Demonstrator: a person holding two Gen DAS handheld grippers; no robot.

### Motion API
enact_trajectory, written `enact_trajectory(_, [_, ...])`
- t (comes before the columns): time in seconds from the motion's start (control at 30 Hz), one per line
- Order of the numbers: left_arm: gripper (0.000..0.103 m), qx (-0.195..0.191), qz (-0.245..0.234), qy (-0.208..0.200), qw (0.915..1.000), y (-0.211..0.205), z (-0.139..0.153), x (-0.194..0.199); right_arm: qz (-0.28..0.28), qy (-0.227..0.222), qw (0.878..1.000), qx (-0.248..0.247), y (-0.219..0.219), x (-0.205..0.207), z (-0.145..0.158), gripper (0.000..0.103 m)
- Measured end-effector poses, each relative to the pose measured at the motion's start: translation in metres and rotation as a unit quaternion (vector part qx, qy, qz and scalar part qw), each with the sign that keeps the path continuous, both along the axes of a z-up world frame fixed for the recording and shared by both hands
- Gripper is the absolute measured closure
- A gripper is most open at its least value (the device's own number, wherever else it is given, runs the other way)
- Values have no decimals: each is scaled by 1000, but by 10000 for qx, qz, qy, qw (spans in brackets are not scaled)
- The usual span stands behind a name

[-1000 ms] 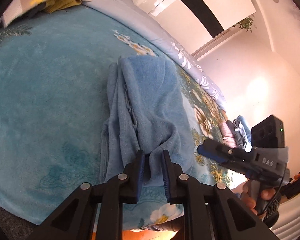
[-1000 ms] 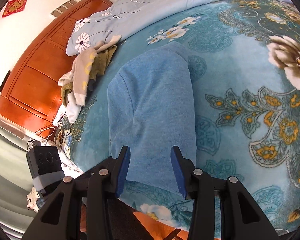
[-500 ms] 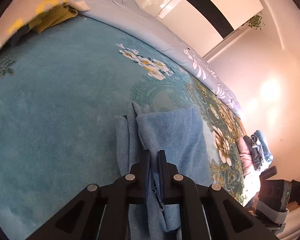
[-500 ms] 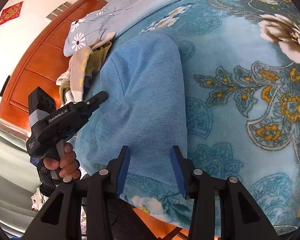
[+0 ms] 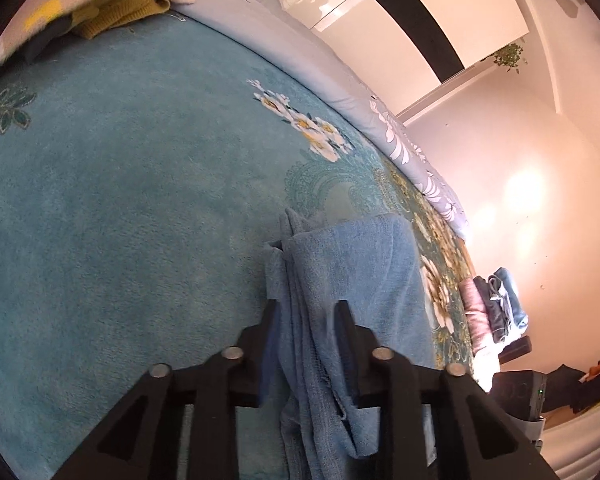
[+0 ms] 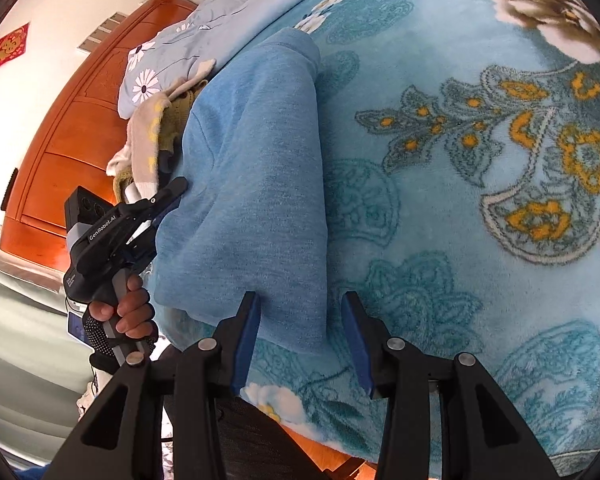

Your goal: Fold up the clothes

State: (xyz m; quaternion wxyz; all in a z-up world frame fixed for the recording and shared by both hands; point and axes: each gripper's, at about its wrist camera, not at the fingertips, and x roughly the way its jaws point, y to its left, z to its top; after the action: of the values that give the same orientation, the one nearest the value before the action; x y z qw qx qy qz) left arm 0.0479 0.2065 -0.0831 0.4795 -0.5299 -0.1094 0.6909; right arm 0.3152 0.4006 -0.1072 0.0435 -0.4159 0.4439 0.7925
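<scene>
Clothes first: a blue garment (image 6: 256, 184) lies folded in a long strip on the bed (image 6: 480, 240), over a teal flowered blanket. It looks soft and limp, light fleece — it will sag and slide on itself, so take it at a layered edge, not by one ply. Left tool (image 5: 306, 312) straddles the bunched side edge, fingers parted, cloth loose between them. Right tool (image 6: 300, 308) stands released at the near hem, pinching nothing. Unfolded clothes (image 6: 156, 128) are heaped near the headboard.
</scene>
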Motion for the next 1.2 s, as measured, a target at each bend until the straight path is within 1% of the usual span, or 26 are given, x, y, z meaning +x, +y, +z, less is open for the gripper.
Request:
enact_trajectory(0.03, [50,-14,-3,-34,10000,2,-2,-3,-9,35,10000,-34,0,0,-1,60])
enact_trajectory(0.13, [45,-93,-32,-203,9997,11,-12,-12,-1,176,9997,-176,-2,-2,-3,60])
enact_trajectory(0.17, [45,-117,-62,-307,9994,15,-16,-15,-4,219,9995,-225,-3,-3,-4,59])
enact_trajectory(0.23, [45,-22,-83,-406,9991,17,-19,-17,-31,307,9991,-284,-3,-2,-5,59])
enact_trajectory(0.27, [47,53,-75,-416,9991,17,-19,-16,-61,361,9988,-330,-2,-1,-6,63])
enact_trajectory(0.3, [47,109,-52,-435,9990,17,-19,-16,-89,419,9983,-383,-1,0,-6,69])
enact_trajectory(0.33, [49,156,-14,-479,9987,16,-19,-15,-113,482,9978,-451,1,2,-6,81])
enact_trajectory(0.37, [60,203,25,-547,9983,16,-20,-15,-137,545,9971,-519,3,4,-7,85])
enact_trajectory(0.43, [81,285,104,-672,9973,16,-22,-12,-117,649,9960,-608,11,4,-2,89])
enact_trajectory(0.5, [85,323,151,-672,9971,15,-19,-6,-64,743,9949,-674,21,2,4,90])
enact_trajectory(0.53, [86,348,142,-678,9970,14,-17,-2,-45,771,9949,-646,28,1,9,90])
enact_trajectory(0.57, [86,408,104,-738,9964,14,-15,3,-38,768,9957,-511,38,0,17,90])
enact_trajectory(0.67, [86,637,-52,-989,9930,15,-13,20,-68,737,9972,-118,75,-2,40,90])
enact_trajectory(0.73, [86,640,-177,-1019,9926,20,-13,34,-56,647,9978,122,98,-5,49,90])
enact_trajectory(0.83, [86,507,-240,-875,9946,28,-16,44,-75,417,9990,105,119,-11,40,90])
enact_trajectory(0.93, [86,565,-288,-1023,9927,28,-19,42,-181,309,9993,-133,131,-4,18,90])
enact_trajectory(0.97, [83,537,-345,-955,9934,28,-16,42,-224,338,9989,-216,132,0,13,90])
enact_trajectory(1.03, [83,428,-467,-735,9953,29,-9,45,-273,419,9982,-328,133,6,8,89])
enact_trajectory(1.1, [80,319,-589,-514,9964,30,-1,47,-250,433,9983,-290,134,9,9,87])
enact_trajectory(1.2, [69,209,-704,-189,9971,29,12,48,-297,397,9987,-64,131,12,18,85])
